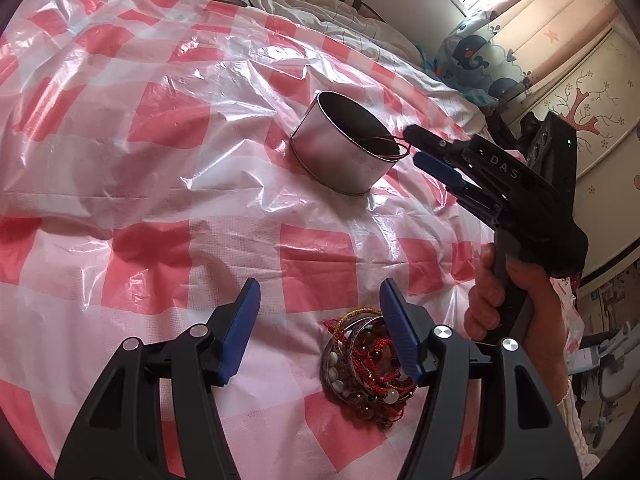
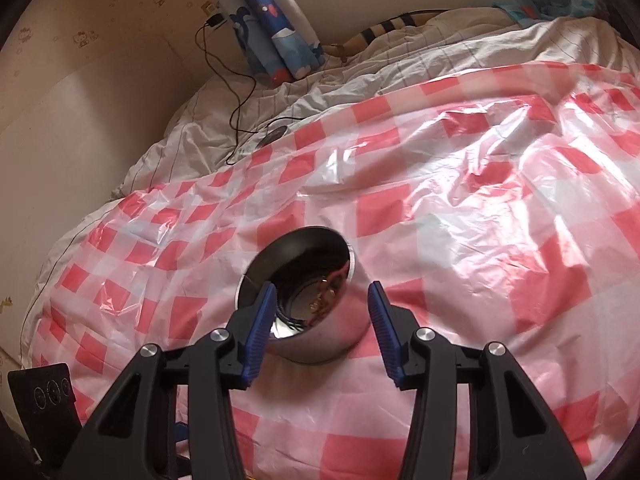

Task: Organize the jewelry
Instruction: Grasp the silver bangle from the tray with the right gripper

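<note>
Drop step: right gripper [image 2: 320,312] fingers apart, empty, thin wire bangle [image 1: 394,148] draped over round silver metal tin [image 1: 344,148] rim on checked plastic sheet [image 1: 160,160]; nxt left gripper [image 1: 320,328], fingers open, needs shifting over red-cord bead bracelet pile [image 1: 360,364].

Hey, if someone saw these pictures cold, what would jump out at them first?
Probably the shiny metal tin standing on the red-and-white checked plastic sheet, with the right gripper open at its rim beside a thin wire loop. Next, the tangled pile of beaded bracelets and red cords right by the open left gripper.
</note>
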`<state>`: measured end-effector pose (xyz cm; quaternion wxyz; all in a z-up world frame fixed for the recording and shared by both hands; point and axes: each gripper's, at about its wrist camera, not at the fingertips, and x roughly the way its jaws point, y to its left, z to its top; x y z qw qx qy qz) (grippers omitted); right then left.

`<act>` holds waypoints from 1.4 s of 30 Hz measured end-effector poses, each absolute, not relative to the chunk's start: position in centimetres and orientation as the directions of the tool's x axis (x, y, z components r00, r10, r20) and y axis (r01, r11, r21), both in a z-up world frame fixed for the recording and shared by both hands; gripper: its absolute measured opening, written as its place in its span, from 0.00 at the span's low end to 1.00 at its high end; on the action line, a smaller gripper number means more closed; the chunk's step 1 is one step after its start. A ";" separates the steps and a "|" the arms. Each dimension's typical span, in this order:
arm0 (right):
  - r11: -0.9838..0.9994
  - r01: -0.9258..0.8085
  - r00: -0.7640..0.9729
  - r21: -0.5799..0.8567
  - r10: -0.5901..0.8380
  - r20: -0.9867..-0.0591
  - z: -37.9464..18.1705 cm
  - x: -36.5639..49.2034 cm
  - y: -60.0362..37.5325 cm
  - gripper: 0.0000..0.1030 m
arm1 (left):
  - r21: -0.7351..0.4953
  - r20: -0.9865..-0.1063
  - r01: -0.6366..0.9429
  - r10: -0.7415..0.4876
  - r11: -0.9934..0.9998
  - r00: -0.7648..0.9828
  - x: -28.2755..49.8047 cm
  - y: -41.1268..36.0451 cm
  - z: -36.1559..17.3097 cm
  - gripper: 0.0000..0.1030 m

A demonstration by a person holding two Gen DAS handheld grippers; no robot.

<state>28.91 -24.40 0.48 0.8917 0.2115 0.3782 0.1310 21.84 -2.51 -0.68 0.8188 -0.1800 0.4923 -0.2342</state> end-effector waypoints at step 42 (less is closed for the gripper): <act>0.898 -0.288 0.423 0.332 0.430 -0.798 -2.0 16.7 -20.1 0.11 | -0.523 -0.749 0.232 -0.572 0.820 0.333 22.3 -2.3 -0.4 0.66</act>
